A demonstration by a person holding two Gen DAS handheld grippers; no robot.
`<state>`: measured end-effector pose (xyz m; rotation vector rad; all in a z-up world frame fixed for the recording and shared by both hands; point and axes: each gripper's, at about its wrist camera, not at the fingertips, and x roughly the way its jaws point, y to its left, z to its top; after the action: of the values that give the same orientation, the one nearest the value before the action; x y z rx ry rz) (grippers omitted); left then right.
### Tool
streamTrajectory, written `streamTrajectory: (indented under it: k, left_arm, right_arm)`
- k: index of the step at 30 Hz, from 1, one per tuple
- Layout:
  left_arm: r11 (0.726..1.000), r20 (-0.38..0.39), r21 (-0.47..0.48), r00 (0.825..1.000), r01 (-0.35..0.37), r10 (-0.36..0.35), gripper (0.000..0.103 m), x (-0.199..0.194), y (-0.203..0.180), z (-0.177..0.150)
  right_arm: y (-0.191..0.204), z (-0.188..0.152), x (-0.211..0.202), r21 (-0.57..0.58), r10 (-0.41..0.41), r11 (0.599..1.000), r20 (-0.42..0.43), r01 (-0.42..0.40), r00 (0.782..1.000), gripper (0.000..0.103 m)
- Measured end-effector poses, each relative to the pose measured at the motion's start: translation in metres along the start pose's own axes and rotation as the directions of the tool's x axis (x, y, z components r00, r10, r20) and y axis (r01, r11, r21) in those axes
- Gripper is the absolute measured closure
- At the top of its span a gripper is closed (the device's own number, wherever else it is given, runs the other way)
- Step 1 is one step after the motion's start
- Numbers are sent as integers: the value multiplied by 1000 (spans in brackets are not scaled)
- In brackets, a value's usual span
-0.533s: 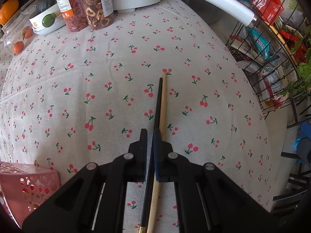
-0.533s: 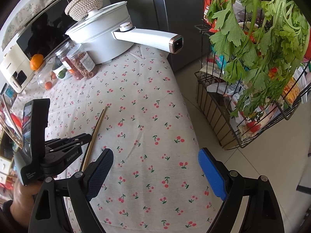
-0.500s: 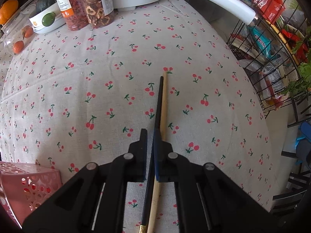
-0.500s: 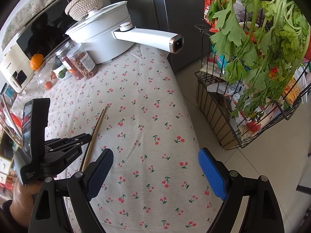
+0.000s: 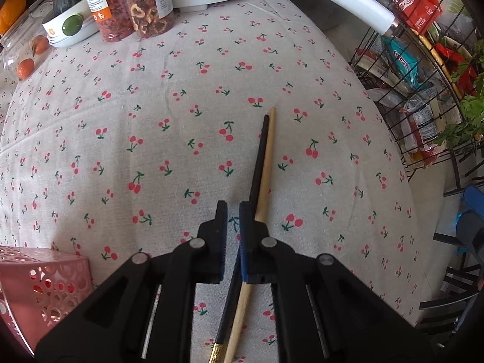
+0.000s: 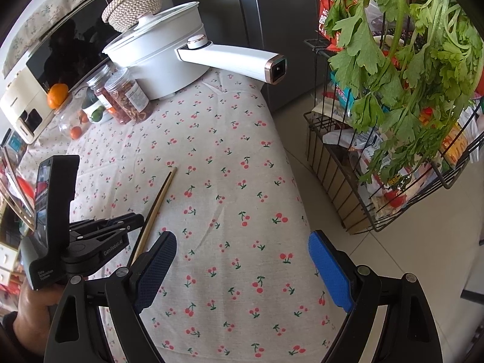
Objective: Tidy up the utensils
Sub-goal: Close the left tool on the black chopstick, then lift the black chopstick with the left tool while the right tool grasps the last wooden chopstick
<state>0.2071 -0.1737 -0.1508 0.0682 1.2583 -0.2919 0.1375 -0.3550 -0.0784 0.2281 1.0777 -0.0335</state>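
A black chopstick (image 5: 259, 163) and a wooden chopstick (image 5: 266, 163) lie side by side on the cherry-print tablecloth (image 5: 151, 127). My left gripper (image 5: 233, 214) hovers over them with its jaws a narrow gap apart; the chopsticks pass under the right finger (image 5: 251, 236), not between the pads. In the right wrist view the chopsticks (image 6: 160, 199) lie beside the left gripper (image 6: 133, 220). My right gripper (image 6: 242, 260) is wide open and empty above the tablecloth's near right part.
A pink perforated basket (image 5: 39, 284) stands at the near left. Jars (image 5: 145, 0), a bowl and a white pot (image 6: 160, 57) with a long handle (image 6: 236, 57) stand at the back. A wire rack (image 6: 378, 181) with packets and greens stands beside the table's right edge.
My left gripper's jaws have parted slightly and let go of the chopsticks, which now lie to the right of the gap. The right gripper has not moved.
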Motion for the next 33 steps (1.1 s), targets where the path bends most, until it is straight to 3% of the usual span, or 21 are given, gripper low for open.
streamTrajectory:
  k: [4, 11, 17, 20, 28, 33]
  left_arm:
    - [1000, -9, 10, 1000, 15, -15, 96, -2, 0, -1]
    - [999, -17, 34, 1000, -17, 18, 96, 2, -9, 1]
    - [996, -69, 93, 997, -19, 25, 96, 12, -25, -1]
    - [991, -31, 107, 996, -79, 82, 96, 14, -31, 3]
    - [997, 2, 53, 998, -57, 57, 96, 21, -25, 23]
    - [994, 76, 106, 997, -24, 16, 97, -16, -22, 0]
  right_arm:
    - [0, 0, 0, 0, 0, 1000, 0, 0, 1000, 13]
    - [2, 1, -1, -3, 1, 1000, 0, -1, 1000, 13]
    - [0, 1, -1, 5, -3, 1000, -1, 3, 1000, 13]
    - [0, 0, -1, 5, 0, 1000, -1, 0, 1000, 13]
    - [3, 1, 2, 1, -4, 1000, -7, 4, 1000, 13]
    - [7, 2, 1, 7, 2, 1000, 1, -2, 1000, 13]
